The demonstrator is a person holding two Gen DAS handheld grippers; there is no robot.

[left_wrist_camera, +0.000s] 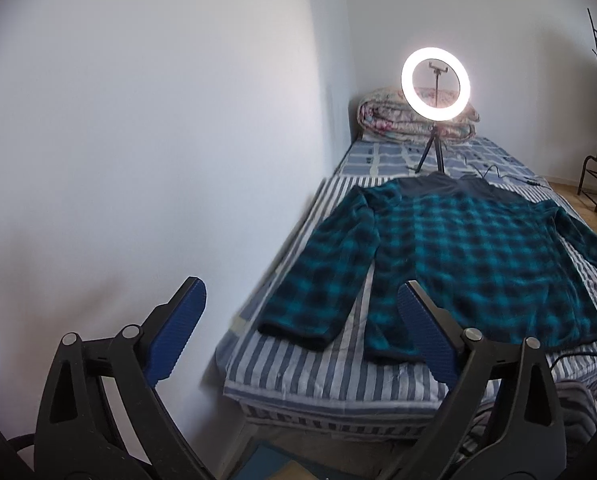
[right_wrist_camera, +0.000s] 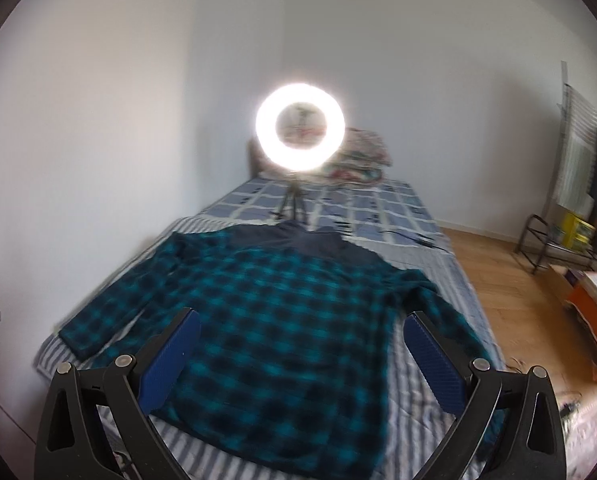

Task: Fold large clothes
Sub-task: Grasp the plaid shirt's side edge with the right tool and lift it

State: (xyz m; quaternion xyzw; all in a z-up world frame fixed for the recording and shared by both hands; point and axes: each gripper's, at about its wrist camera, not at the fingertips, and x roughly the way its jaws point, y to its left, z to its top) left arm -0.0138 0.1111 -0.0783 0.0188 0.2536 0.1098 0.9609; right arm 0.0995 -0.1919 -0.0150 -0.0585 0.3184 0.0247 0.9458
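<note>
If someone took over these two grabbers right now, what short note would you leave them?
Left gripper: open, empty, short of the bed's near end.
Right gripper: open, empty, above the shirt's hem.
Plaid shirt: spread flat on the striped sheet, sleeves out, collar towards the ring light.
Done: shirt laid out.
Left: every fold.

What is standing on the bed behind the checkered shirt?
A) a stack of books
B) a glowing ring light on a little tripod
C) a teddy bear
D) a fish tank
B: a lit ring light stands on a small tripod on the bed, just past the collar of the teal checkered shirt.
</note>
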